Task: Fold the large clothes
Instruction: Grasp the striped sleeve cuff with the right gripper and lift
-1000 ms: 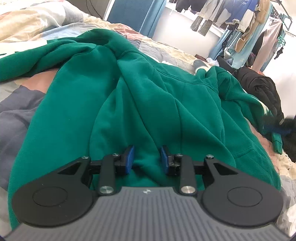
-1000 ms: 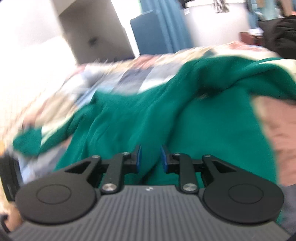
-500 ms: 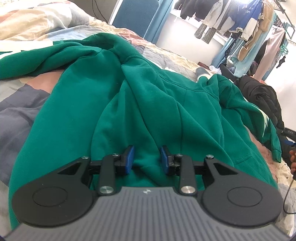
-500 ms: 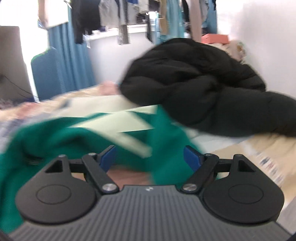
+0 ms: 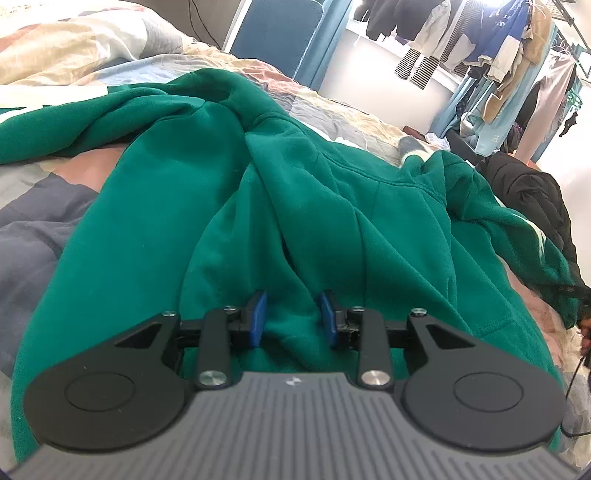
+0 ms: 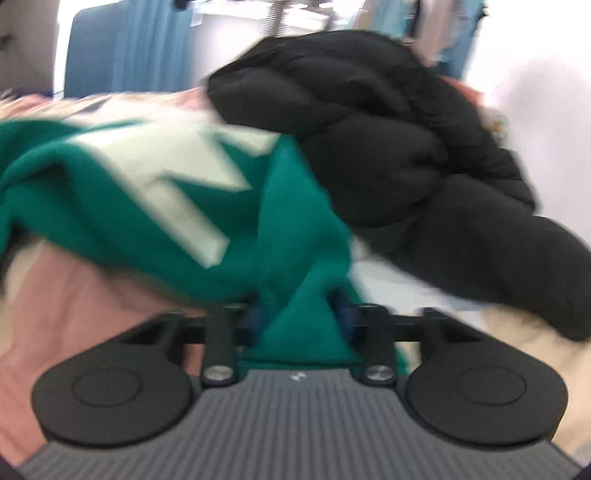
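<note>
A large green sweatshirt (image 5: 332,206) lies spread and rumpled on the bed. In the left wrist view my left gripper (image 5: 291,317) sits at its near hem, shut on a raised fold of the green cloth. One sleeve stretches far left, the other far right. In the blurred right wrist view my right gripper (image 6: 299,314) is at the end of the right sleeve (image 6: 288,221), which carries a pale zigzag print (image 6: 177,173). Its jaws are closing, with the green sleeve cloth bunched between the pads.
A patchwork quilt (image 5: 33,221) covers the bed. A black padded jacket (image 6: 388,147) is heaped right beside the sleeve end, also seen as the black jacket (image 5: 532,192). A rack of hanging clothes (image 5: 498,55) and a blue chair back (image 5: 273,33) stand beyond.
The right gripper swung from over the sweatshirt's body to the right sleeve end, opened wide, then closed on the sleeve cloth. The left gripper kept its hold and place.
</note>
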